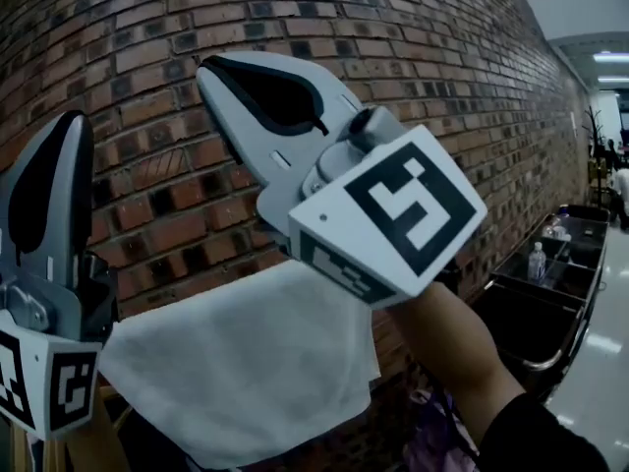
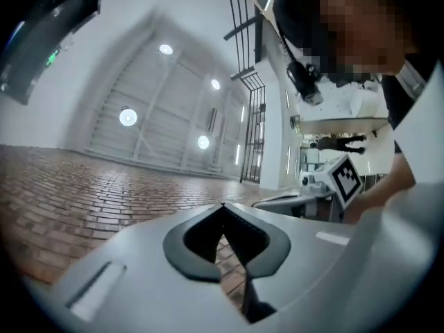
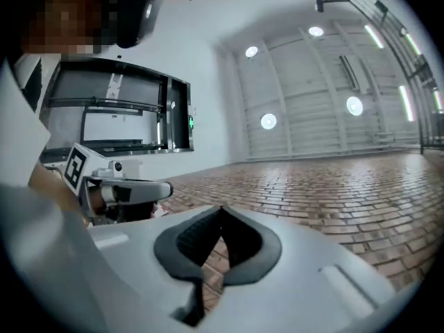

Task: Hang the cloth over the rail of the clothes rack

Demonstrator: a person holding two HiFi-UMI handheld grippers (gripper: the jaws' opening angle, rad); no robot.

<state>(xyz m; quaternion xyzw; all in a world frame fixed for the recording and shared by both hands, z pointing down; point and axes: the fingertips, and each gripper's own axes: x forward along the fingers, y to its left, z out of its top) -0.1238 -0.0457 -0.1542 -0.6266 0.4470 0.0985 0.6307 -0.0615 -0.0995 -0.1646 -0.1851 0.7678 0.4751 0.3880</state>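
A white cloth [image 1: 236, 362] hangs spread out in front of the brick wall, low in the head view; whatever it rests on is hidden beneath it. Both grippers are raised above it and point up along the wall. My left gripper [image 1: 71, 122] is at the left edge, its jaws shut with nothing between them. My right gripper [image 1: 205, 67] stands higher, in the middle, also shut and empty. In each gripper view, the tips of the left gripper [image 2: 223, 205] and the right gripper [image 3: 222, 209] meet against the bricks and ceiling. Neither gripper touches the cloth.
The brick wall [image 1: 442, 87] fills the background close behind the grippers. At the right stands a black cart [image 1: 550, 308] with a plastic bottle [image 1: 536, 262] on it. A light floor runs past it. A dark sleeve [image 1: 536, 441] reaches up to the right gripper.
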